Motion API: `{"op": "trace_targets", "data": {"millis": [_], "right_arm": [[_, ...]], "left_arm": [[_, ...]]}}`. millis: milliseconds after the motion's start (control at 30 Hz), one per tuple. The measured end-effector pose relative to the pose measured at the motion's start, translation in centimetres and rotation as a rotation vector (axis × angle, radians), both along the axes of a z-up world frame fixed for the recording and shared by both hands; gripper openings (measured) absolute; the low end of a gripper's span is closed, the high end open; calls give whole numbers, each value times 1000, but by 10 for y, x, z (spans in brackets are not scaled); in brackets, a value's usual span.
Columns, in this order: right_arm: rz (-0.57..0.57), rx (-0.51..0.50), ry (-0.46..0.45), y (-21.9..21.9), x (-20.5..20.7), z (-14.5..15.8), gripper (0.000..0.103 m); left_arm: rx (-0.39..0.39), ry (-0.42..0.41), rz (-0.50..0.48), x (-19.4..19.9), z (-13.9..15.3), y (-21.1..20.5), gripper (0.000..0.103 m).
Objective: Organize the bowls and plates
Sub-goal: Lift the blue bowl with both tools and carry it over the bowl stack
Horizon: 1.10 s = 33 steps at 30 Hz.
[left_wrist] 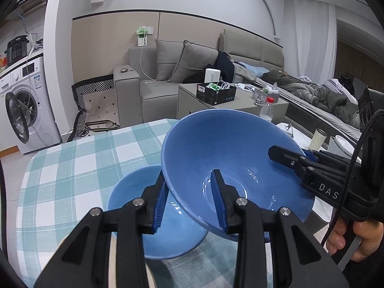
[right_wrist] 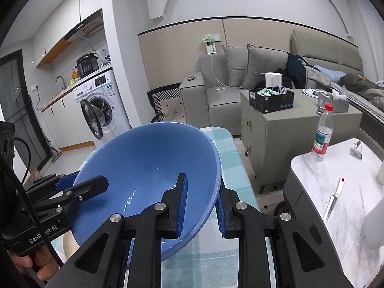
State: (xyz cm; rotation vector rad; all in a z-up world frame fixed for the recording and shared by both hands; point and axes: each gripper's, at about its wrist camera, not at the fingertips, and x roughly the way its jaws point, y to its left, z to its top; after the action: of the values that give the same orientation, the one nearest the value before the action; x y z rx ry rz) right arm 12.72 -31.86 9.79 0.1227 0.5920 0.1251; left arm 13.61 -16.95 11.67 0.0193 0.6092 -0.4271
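Note:
A large blue bowl is held tilted in the air by both grippers, above a second blue bowl that rests on the checked tablecloth. My left gripper straddles the near left rim, one finger inside and one outside. My right gripper clamps the right rim. In the right wrist view the held bowl fills the middle; my right gripper grips its right rim and my left gripper holds the left rim.
A marble side table to the right holds a water bottle, a knife and cups. A grey cabinet, sofa and washing machine stand beyond the table.

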Motion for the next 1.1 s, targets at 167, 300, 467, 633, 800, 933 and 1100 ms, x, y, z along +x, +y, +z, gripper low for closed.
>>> {"op": "trace_targets", "data": {"millis": [167,300,467,633,800,933,1100], "right_arm": [[26,-7,8,18,9,-1,22],[46,-17,15,32,15,-3,22],[69,-33,24,52,23,-7,22],[87,-47,42,68,32,-13,22],[107,-62,65,81,43,-23,22],[115,-76,82,90,49,-31,22],[116,-92,96,97,54,-42,22]], "left_arm": [[-12,-6,28,4,1,16,34],[-25,-2,51,7,0,29,34],[-33,5,74,12,-5,44,34],[-32,23,96,17,-13,57,34],[-41,48,118,23,-23,70,34],[-38,60,130,26,-30,75,34],[-31,85,138,31,-40,79,34]]}}
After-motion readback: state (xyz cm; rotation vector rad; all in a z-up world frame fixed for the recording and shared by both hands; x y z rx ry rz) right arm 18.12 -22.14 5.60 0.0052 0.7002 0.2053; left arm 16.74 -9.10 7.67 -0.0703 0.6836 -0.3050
